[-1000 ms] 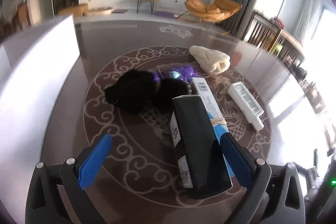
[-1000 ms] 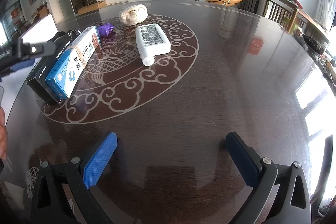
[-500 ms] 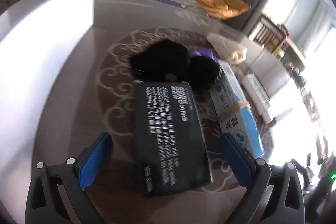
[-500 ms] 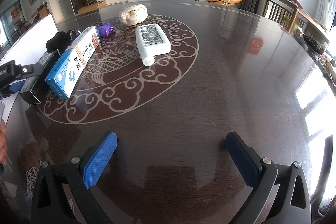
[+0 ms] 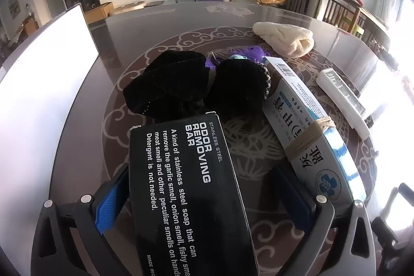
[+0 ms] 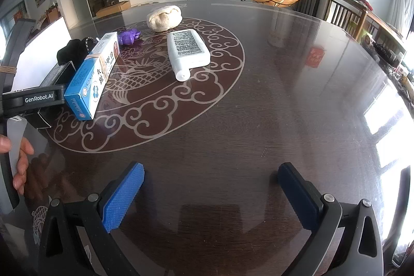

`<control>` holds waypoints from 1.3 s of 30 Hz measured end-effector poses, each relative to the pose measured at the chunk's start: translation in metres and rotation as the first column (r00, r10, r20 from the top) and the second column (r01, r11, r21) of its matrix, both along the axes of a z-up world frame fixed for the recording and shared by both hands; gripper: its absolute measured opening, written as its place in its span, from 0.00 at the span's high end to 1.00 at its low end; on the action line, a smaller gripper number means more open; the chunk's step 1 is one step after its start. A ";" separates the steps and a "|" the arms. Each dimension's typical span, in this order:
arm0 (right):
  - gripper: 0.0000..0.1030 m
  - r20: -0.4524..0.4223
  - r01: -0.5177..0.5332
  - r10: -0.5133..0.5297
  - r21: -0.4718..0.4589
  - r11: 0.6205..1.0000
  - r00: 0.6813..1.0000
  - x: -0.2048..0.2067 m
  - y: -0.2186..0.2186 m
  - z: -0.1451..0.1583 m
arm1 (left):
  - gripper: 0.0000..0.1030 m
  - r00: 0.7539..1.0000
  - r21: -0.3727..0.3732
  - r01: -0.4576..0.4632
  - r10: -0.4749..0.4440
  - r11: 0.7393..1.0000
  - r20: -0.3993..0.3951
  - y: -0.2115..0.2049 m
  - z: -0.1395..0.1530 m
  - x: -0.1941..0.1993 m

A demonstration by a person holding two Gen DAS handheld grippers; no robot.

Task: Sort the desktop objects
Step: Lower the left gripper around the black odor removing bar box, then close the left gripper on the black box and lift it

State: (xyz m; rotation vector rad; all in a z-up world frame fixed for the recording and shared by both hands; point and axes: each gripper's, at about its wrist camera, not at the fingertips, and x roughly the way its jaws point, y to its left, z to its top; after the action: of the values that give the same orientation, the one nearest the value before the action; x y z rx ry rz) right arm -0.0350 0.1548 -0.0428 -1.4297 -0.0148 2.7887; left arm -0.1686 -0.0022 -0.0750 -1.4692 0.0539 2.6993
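Dark round table (image 6: 258, 100), living room behind. Left gripper (image 5: 207, 195) low over table edge, jaws wide, straddling black box (image 5: 189, 188) without visible contact. Right gripper (image 6: 211, 192) hovers level, jaws wide, empty.

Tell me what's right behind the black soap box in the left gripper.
Beyond the black box lie two black knitted items on the table, with a purple toy partly showing behind them. Whatever lies under the box is hidden.
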 end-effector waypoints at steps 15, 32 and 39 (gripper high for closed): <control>0.00 0.000 0.000 0.000 0.000 1.000 1.000 0.000 0.000 0.000 | 0.43 0.996 0.002 0.036 -0.036 0.999 -0.080 -0.010 0.003 0.064; 0.00 0.000 0.000 0.000 0.000 1.000 1.000 -0.001 0.000 0.000 | 0.08 0.999 -0.003 0.003 -0.003 1.000 -0.049 -0.024 -0.004 0.091; 0.00 0.000 0.000 0.000 0.000 1.000 1.000 -0.001 0.000 0.000 | 0.03 0.999 -0.006 -0.017 0.017 1.000 -0.036 -0.024 -0.006 0.089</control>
State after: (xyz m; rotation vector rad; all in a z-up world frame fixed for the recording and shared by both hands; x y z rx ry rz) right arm -0.0357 0.1547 -0.0431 -1.4291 -0.0148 2.7885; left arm -0.0793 -0.0257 -0.0807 -1.4296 0.0514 2.7412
